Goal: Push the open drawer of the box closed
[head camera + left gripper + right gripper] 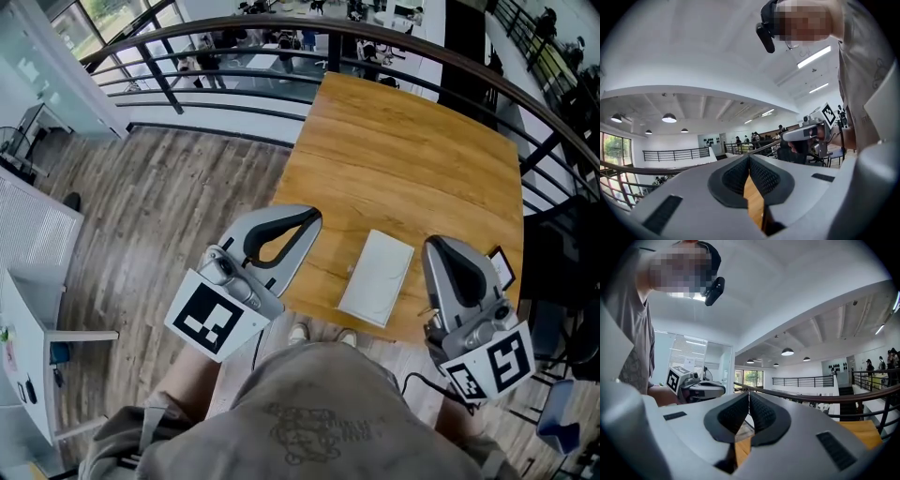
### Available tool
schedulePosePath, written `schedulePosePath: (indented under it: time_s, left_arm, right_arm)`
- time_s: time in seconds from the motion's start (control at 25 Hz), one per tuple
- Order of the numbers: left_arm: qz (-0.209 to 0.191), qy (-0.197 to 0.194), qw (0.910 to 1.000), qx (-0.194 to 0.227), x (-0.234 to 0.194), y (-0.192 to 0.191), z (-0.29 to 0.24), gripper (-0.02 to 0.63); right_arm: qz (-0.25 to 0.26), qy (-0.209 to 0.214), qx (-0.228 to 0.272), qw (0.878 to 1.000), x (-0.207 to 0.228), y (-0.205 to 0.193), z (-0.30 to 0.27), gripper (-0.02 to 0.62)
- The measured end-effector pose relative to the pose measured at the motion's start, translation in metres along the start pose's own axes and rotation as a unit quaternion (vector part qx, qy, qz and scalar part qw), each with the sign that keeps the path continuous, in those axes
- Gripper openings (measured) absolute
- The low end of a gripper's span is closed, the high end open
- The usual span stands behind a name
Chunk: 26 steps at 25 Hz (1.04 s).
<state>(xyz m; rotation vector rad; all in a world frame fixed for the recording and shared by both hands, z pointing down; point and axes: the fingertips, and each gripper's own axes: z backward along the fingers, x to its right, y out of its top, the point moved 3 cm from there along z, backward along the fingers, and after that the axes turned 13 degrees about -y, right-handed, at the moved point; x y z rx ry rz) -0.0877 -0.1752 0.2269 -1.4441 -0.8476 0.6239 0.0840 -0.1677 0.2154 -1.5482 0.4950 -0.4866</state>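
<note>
Head view: the white box lies flat on the wooden table, close to the near edge. It sits between the two grippers and neither touches it. Its outline reads as one plain rectangle, with no drawer standing out past it on any side. A small tab shows at its left edge, but from this steep angle I cannot tell the drawer front from the body. The left gripper is held over the table's near left edge and the right gripper over the near right part, both raised clear of the box. Left gripper view: the camera looks level across the hall. The jaws are pressed together at the tips with nothing between the pads, and only a sliver of table wood shows through the gap lower down. The other gripper shows off to the right, and the box is out of frame. Right gripper view: the jaws are likewise pressed together and empty. A dark railing runs ahead, the left gripper is off to the left, and the box is again out of frame. Judgement: the push looks done, since the drawer appears home and both tools are off the box. What may remain is a check that the drawer sits flush, which these pictures do not settle.
</note>
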Motion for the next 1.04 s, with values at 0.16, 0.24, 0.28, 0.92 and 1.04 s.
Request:
schedulePosePath:
  time_s: [0.16, 0.24, 0.28, 0.92, 1.04]
  left_arm:
    - [-0.007, 0.006, 1.0000, 0.002, 0.008, 0.003, 0.010, 0.018]
    - [-0.001, 0.005, 1.0000, 0.002, 0.012, 0.001, 0.012, 0.017]
    - [0.004, 0.004, 1.0000, 0.003, 0.014, -0.001, 0.013, 0.017]
    - [0.035, 0.006, 0.9994, -0.001, 0.031, -0.016, 0.010, 0.017]
    - [0.035, 0.008, 0.9993, -0.002, 0.032, -0.012, 0.011, 0.017]
  right_arm:
    - [0.004, 0.006, 0.003, 1.000, -0.007, 0.003, 0.008, 0.034]
    - [0.007, 0.009, -0.002, 1.000, -0.011, 0.002, 0.010, 0.034]
    - [0.010, 0.011, -0.005, 1.000, -0.012, 0.000, 0.010, 0.034]
    - [0.018, 0.020, -0.023, 0.999, -0.017, -0.013, 0.011, 0.034]
    - [0.019, 0.018, -0.024, 0.999, -0.016, -0.010, 0.014, 0.034]
